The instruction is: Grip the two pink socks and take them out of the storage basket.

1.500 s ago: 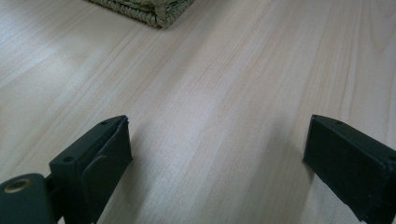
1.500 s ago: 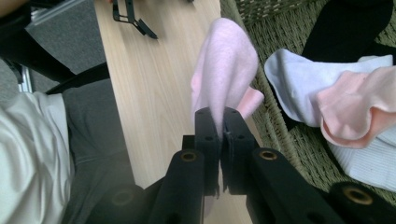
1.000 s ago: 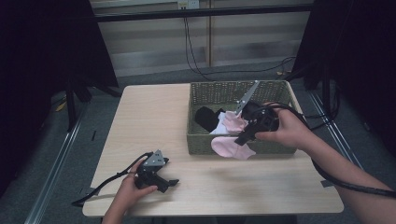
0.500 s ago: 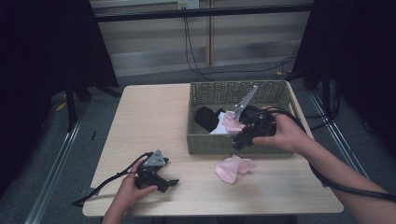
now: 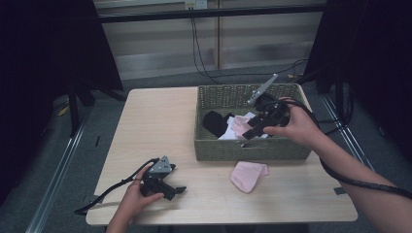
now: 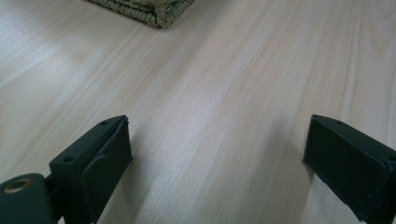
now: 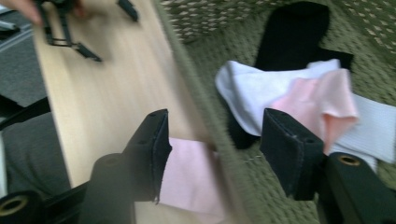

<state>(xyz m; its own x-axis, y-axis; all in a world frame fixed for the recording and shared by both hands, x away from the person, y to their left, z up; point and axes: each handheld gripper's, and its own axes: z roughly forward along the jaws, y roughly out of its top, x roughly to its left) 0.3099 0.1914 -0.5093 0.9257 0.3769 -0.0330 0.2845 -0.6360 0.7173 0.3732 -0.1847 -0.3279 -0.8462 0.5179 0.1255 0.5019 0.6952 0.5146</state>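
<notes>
A pink sock point(image 5: 248, 174) is now dropped on the worktop point(image 5: 155, 126), just near the basket point(image 5: 252, 149); the right gripper point(image 5: 252, 130), released, is back over the basket, likely for another; the left gripper point(image 5: 176, 191) is rested open.

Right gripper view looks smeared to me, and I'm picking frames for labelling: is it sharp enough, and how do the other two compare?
Right gripper view: motion-blurred, worst along the basket rim and table; pink sock softly readable. Left gripper view: crisp wood grain, far basket corner slightly soft. High view: sharp but dim, surroundings nearly black.
</notes>
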